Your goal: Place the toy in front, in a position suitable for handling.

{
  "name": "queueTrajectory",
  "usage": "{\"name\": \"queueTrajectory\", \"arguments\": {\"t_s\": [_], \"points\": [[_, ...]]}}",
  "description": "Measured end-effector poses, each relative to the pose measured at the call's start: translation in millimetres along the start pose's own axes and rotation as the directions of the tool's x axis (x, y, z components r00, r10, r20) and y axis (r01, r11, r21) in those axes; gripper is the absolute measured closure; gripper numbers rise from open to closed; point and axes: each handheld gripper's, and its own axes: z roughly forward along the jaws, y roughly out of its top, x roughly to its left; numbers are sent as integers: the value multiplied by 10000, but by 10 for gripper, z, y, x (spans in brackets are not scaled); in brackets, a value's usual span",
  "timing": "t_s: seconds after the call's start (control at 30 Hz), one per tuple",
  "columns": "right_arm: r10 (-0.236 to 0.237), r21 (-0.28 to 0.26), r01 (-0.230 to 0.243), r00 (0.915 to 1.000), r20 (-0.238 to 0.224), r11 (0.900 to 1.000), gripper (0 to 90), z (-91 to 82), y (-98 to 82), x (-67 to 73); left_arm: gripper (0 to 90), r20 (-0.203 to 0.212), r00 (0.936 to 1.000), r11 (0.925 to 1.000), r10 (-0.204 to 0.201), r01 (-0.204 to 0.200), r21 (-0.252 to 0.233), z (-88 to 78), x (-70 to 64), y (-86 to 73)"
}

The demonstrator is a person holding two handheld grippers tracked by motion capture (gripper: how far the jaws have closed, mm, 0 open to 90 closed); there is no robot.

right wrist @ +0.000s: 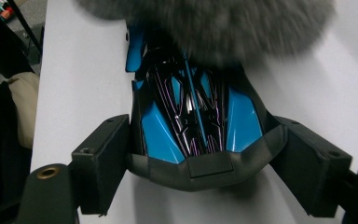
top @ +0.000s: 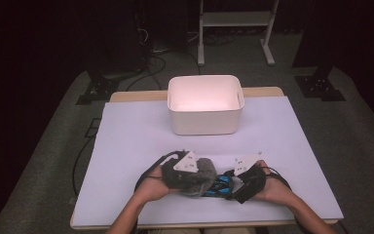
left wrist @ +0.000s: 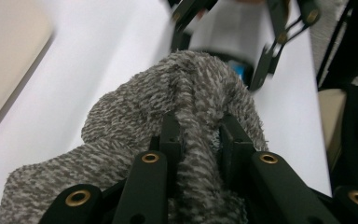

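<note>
The left gripper has its jaws pinched narrow on a fold of a fuzzy grey-and-white knitted cloth; the fold runs up between the two pads, and the rest of the cloth spreads out toward 9 and 12 o'clock. The right gripper stands with its jaws wide around the rear end of a blue and black plastic toy car, one pad pressed against each flank. The car's far end, at 12 o'clock, lies under the cloth. From above, cloth and car meet between the two hands on the pale lilac table sheet, with a white rectangular plastic bin well apart at 12 o'clock.
</note>
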Motion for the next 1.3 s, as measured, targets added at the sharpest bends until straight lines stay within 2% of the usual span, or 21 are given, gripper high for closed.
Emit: {"name": "queueTrajectory", "arguments": {"t_s": [0.07, 0.1, 0.23, 0.33, 0.4, 0.53, 0.7, 0.8, 0.83, 0.87, 0.93, 0.97, 1.0, 1.03, 1.07, 1.1, 1.13, 1.17, 1.2, 1.27, 1.3], "points": [[13, -41, -13, 10000, -23, 10000, 214, 3, 8, 4, 746, 235, 9990, 9990, 382, -387, 212, 113, -15, 141], [13, -41, -13, 10000, -23, 10000, 214, 3, 8, 4, 746, 235, 9990, 9990, 382, -387, 212, 113, -15, 141], [74, -164, -75, 9999, -80, 9998, 214, 3, 2, -3, 746, 748, 9939, 9941, 814, -864, 655, 345, -40, 331], [137, -210, -138, 9999, -73, 9997, 213, -2, -12, -4, 746, 934, 9926, 9930, 778, -855, 818, 439, -41, 342], [183, -228, -185, 9998, -79, 9996, 212, -2, -23, -3, 746, 1062, 9909, 9896, 829, -944, 1084, 530, -56, 314], [19, -241, -17, 10000, 80, 9997, 206, 32, -21, 19, 746, 1022, 9923, 9915, 703, -807, 1019, 550, -69, 274], [-87, -200, 90, 9999, 126, 9998, 211, 68, 15, 38, 745, 832, 9932, 9878, 816, -916, 1256, 431, -66, 237], [-117, -153, 119, 9998, 148, 9998, 212, 70, 24, 43, 744, 539, 9967, 9901, 599, -662, 1241, 286, -32, 135], [-148, -156, 150, 9998, 123, 9998, 212, 68, 21, 34, 744, 469, 9980, 9915, 421, -475, 1209, 225, -14, 87], [-158, -161, 159, 9998, 104, 9997, 212, 66, 17, 30, 744, 279, 9995, 9916, 176, -210, 1280, 99, 28, -30], [-109, -161, 110, 9999, 74, 9998, 212, 63, 13, 26, 744, 29, 10000, 9886, -21, 16, 1508, 9, 51, -153], [-109, -161, 110, 9999, 74, 9998, 212, 63, 13, 26, 744, 29, 10000, 9886, -21, 16, 1508, 9, 51, -153], [-109, -158, 110, 9999, 70, 9998, 212, 62, 13, 25, 744, -109, 9998, 9855, -168, 184, 1689, -45, 60, -250], [-73, -142, 74, 10000, 62, 9999, 212, 61, 14, 25, 745, -225, 9994, 9812, -258, 296, 1906, -84, 62, -328], [-82, -129, 83, 9999, 63, 9999, 212, 60, 15, 24, 744, -458, 9984, 9723, -340, 436, 2296, -150, 66, -462], [-80, -117, 81, 9999, 74, 9999, 212, 60, 16, 26, 744, -558, 9972, 9697, -505, 623, 2361, -196, 67, -533], [-113, -121, 114, 9999, 82, 9999, 212, 60, 15, 25, 744, -558, 9972, 9697, -505, 623, 2361, -196, 67, -533], [-118, -113, 119, 9999, 90, 9999, 212, 58, 15, 25, 744, -865, 9933, 9668, -770, 956, 2370, -310, 80, -665], [-118, -113, 119, 9999, 90, 9999, 212, 58, 15, 25, 744, -865, 9933, 9668, -770, 956, 2370, -310, 80, -665], [-161, -114, 162, 9998, 131, 9998, 212, 55, 12, 27, 744, -1180, 9870, 9670, -1095, 1332, 2171, -445, 99, -776], [-190, -117, 191, 9997, 131, 9997, 211, 55, 11, 26, 744, -1180, 9870, 9670, -1095, 1332, 2171, -445, 99, -776]]}}
